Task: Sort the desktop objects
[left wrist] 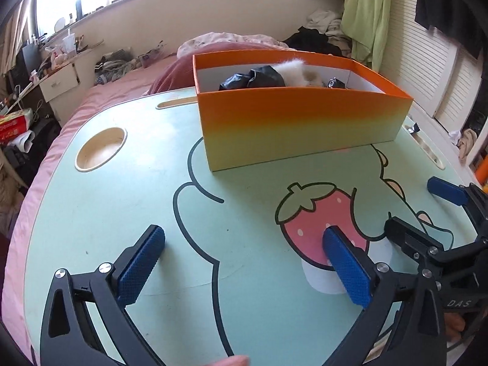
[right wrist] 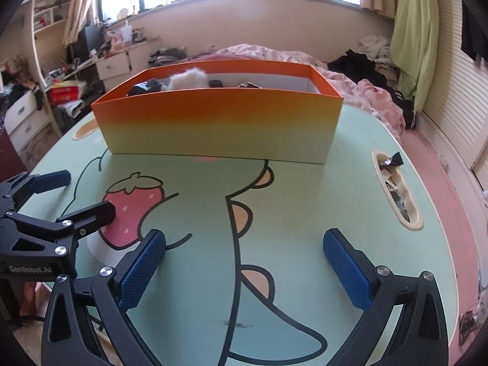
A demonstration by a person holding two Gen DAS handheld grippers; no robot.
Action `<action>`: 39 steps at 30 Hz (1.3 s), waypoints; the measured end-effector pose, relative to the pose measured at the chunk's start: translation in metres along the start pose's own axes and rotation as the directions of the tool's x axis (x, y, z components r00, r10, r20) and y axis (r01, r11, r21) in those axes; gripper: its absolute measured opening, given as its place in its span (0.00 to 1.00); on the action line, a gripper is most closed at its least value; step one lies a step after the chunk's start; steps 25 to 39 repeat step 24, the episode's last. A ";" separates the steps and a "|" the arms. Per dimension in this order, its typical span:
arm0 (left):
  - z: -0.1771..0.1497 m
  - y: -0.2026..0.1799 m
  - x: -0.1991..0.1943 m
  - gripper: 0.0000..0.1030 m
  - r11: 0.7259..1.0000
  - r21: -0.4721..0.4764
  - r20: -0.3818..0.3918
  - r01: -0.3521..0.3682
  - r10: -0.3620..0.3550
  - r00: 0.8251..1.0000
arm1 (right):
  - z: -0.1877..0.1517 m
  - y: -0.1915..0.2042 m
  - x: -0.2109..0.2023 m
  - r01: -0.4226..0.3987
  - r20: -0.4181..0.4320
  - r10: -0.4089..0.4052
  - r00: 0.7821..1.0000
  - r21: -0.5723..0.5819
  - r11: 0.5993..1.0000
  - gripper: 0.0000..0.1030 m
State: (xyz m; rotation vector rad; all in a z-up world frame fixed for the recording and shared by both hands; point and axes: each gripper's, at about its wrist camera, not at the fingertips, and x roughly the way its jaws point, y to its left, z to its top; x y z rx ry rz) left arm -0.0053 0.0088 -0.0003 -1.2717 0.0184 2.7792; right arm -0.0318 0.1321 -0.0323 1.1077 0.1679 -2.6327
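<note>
A pink-sheeted bed fills the room under the window, and across it sits a pale green bench printed with a cartoon figure and a pink strawberry. On the far half of the bench stands an open box, orange at the rim and fading to yellow at the base. Inside it, toward the left, lie a crumpled black item and a fluffy white one just beside it; a small dark object rests further right, too small to identify.

The near half of the bench carries both tools. The left gripper hangs above the surface with its blue pads spread wide apart and nothing between them. The right gripper, just beside it on the right, likewise stands wide open and empty over the printed figure.

A round cup recess is sunk into the bench at far left. Along the right edge a narrow slot holds a few small foil wrappers.
</note>
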 end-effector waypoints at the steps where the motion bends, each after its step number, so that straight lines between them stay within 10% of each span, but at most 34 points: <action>1: 0.000 -0.001 0.000 1.00 1.000 0.004 0.001 0.003 -0.003 1.000 | 0.000 0.000 0.002 0.001 0.000 -0.001 1.000 0.001 1.000 1.00; 39: 0.009 -0.006 0.001 1.00 1.000 0.013 0.012 0.010 -0.010 1.000 | 0.002 -0.001 0.004 -0.008 0.005 0.008 1.000 -0.007 1.000 1.00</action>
